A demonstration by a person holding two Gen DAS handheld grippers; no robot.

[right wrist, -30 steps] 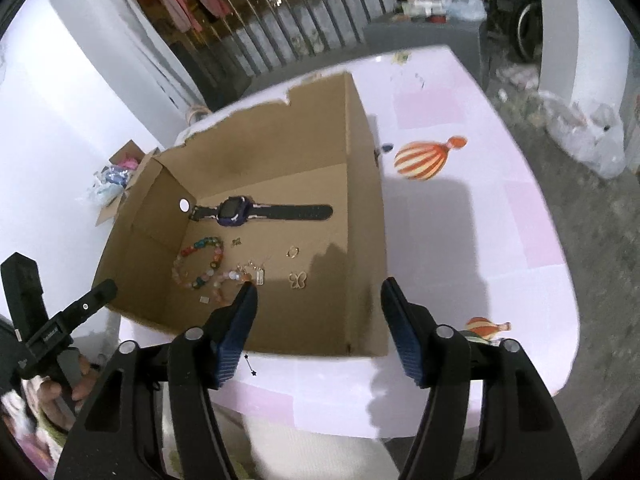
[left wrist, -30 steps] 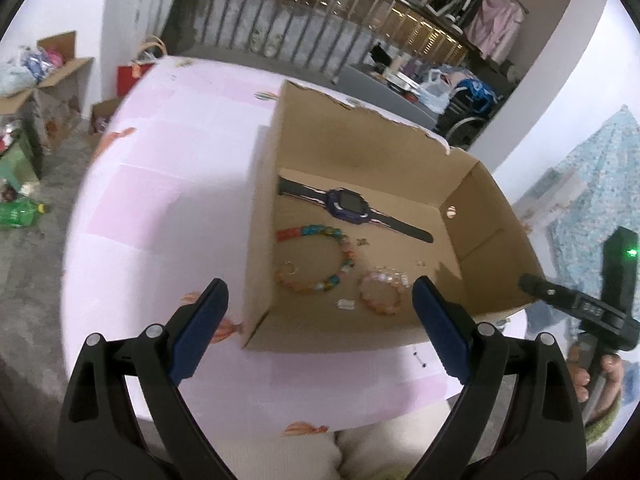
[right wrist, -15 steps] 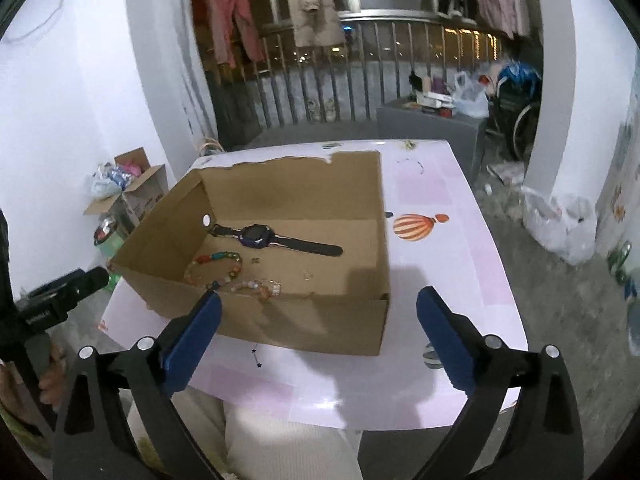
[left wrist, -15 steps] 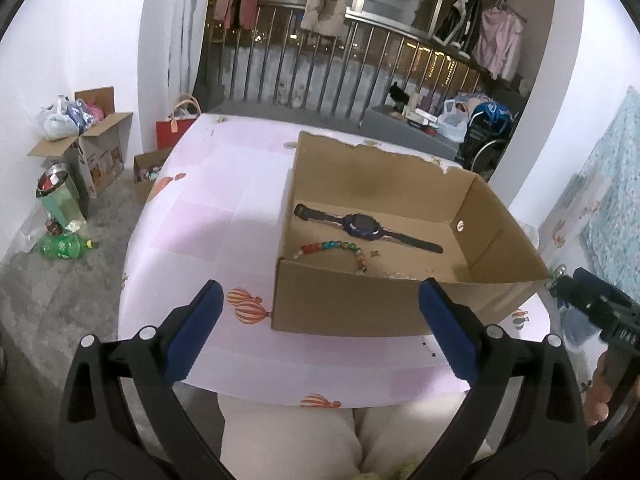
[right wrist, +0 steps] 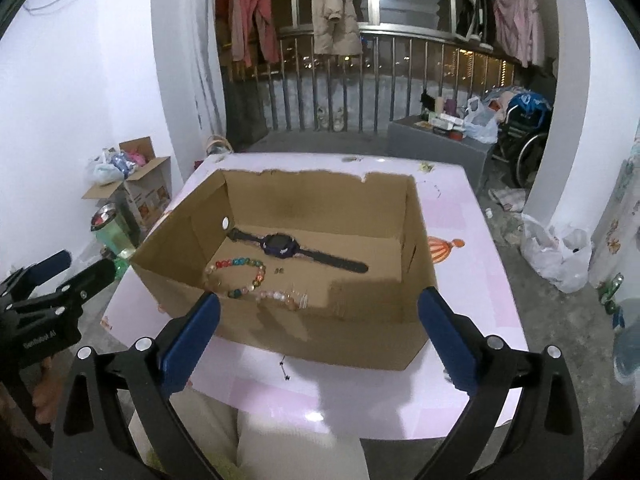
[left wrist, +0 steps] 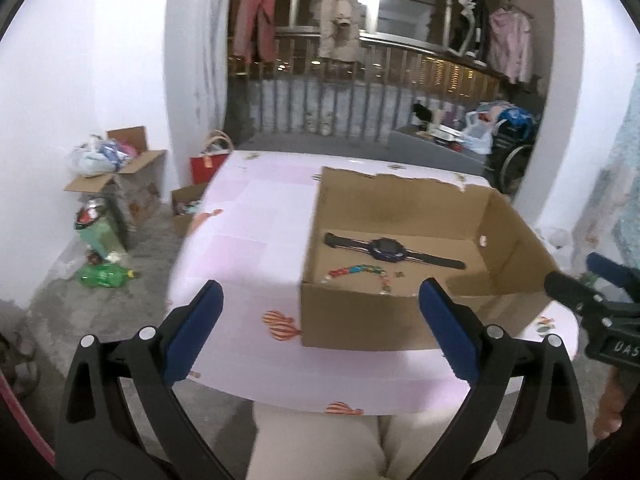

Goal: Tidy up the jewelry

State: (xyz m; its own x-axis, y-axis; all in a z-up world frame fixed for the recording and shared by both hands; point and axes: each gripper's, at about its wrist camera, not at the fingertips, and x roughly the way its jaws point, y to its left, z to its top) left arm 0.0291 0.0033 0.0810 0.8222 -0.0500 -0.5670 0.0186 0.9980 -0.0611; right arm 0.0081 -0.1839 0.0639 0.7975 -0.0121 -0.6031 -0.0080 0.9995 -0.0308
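An open cardboard box (right wrist: 304,320) (left wrist: 360,324) stands on a pink table (right wrist: 472,280) (left wrist: 248,248). Inside lie a dark watch (right wrist: 280,246) (left wrist: 386,249), a multicoloured bead bracelet (right wrist: 240,266) (left wrist: 360,270), a pale pink bead bracelet (right wrist: 276,296) and small earrings (right wrist: 279,270). My right gripper (right wrist: 318,332) hangs open in front of the box's near wall, nothing between its fingers. My left gripper (left wrist: 320,328) is open too, held back over the table's near edge, also empty. Each gripper shows at the side of the other's view.
A tiny dark charm (right wrist: 285,372) lies on the table before the box. Cardboard boxes (left wrist: 120,184) and bottles (left wrist: 100,276) clutter the floor at left, plastic bags (right wrist: 556,252) at right. A railing (right wrist: 360,92) with hanging clothes is behind. The person's legs (left wrist: 320,448) are below the table edge.
Both grippers have pulled back and up from over the box, so its contents now sit farther off. The right gripper's jaws have spread wider.
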